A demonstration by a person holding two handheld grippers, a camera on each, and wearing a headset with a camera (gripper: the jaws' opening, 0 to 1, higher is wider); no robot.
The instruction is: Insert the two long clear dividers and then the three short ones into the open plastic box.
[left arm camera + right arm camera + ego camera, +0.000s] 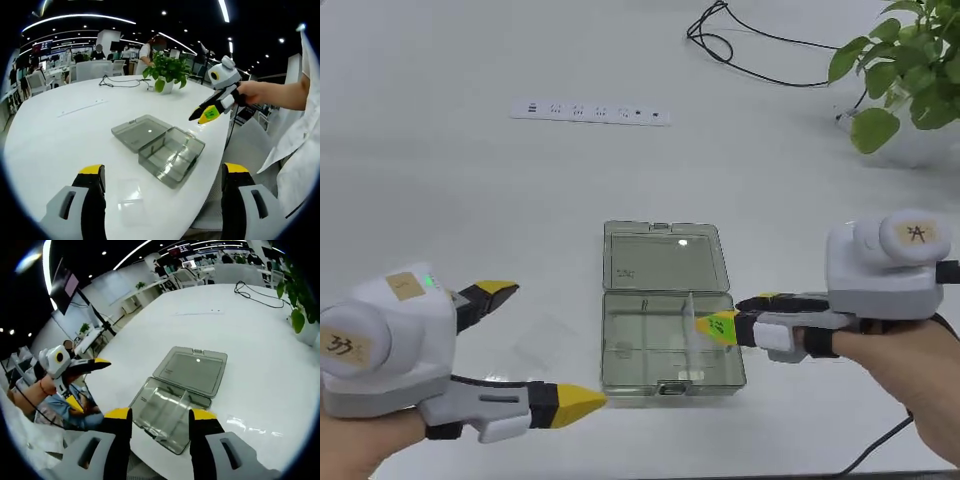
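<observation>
Both open, left gripper (545,343) fingers wide over clear dividers (132,206), right gripper (720,313) fingers parted over box (620,352)

White table (440,200), glossy. Near the front edge: open smoky plastic box (616,380), lid (665,258) flat on the far side. Just left of the box: clear dividers (548,342), lying flat, count unclear. Far side: 1 white power strip (590,112). Far right: black cable (750,55), looped, near 1 potted plant (905,100).
</observation>
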